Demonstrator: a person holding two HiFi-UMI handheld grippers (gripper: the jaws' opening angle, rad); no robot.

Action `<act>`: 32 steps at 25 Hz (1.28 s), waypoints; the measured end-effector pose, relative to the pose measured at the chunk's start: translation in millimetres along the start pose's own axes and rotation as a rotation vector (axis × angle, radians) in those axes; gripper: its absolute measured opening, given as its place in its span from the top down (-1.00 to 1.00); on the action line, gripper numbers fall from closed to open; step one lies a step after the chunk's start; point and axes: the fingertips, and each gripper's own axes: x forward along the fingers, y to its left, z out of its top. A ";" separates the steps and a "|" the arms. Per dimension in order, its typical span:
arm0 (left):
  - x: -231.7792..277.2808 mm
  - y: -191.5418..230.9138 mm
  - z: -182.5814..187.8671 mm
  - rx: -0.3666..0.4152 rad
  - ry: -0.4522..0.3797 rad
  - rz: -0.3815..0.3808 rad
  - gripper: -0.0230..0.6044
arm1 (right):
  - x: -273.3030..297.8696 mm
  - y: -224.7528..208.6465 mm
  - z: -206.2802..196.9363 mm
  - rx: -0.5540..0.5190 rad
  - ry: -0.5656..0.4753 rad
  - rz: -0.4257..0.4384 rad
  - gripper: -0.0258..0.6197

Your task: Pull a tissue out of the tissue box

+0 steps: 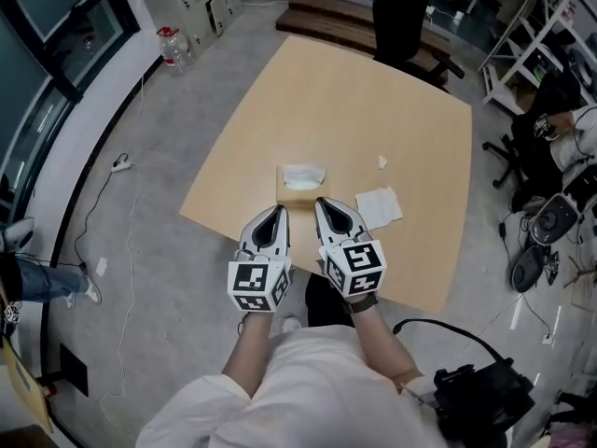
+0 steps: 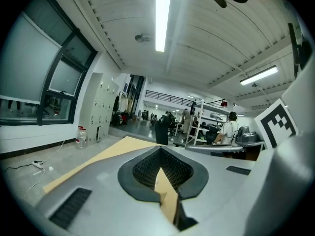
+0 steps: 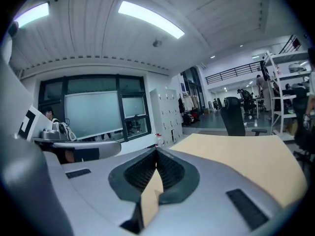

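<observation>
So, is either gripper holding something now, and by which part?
Nothing is held. The left gripper and the right gripper both have their jaws together and empty, on the near side of the tissue box on the table.

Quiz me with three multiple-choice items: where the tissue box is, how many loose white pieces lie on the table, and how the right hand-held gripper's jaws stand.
1. Where is the tissue box?
A. On the table, just beyond the tips of the left hand-held gripper and the right hand-held gripper
B. On the floor by the window
C. Clamped in a gripper

2. How many loose white pieces lie on the table apart from the box?
A. None
B. Two
C. Five

3. How are the right hand-held gripper's jaws?
A. Wide apart
B. Shut on a tissue
C. Shut, with nothing between them

Answers:
1 A: the head view shows the box ahead of both tips.
2 B: a flat sheet and a small scrap.
3 C: the right gripper view shows the tips meeting, empty.
</observation>
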 end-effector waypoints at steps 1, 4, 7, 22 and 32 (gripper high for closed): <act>9.4 4.7 -5.7 -0.003 0.014 0.001 0.92 | 8.5 -6.6 -4.6 0.008 0.015 -0.001 0.91; 38.9 15.9 -17.7 -0.012 0.049 -0.008 0.92 | 33.9 -26.9 -16.2 0.015 0.059 -0.007 0.91; 66.8 21.8 -24.3 -0.013 0.077 -0.023 0.92 | 56.2 -48.0 -24.2 0.001 0.092 -0.025 0.91; 150.5 39.7 -86.9 -0.064 0.230 -0.040 0.92 | 130.9 -130.7 -100.0 0.050 0.281 -0.086 0.78; 155.5 50.3 -103.7 -0.088 0.281 -0.011 0.92 | 163.1 -147.2 -141.5 0.095 0.355 -0.108 0.60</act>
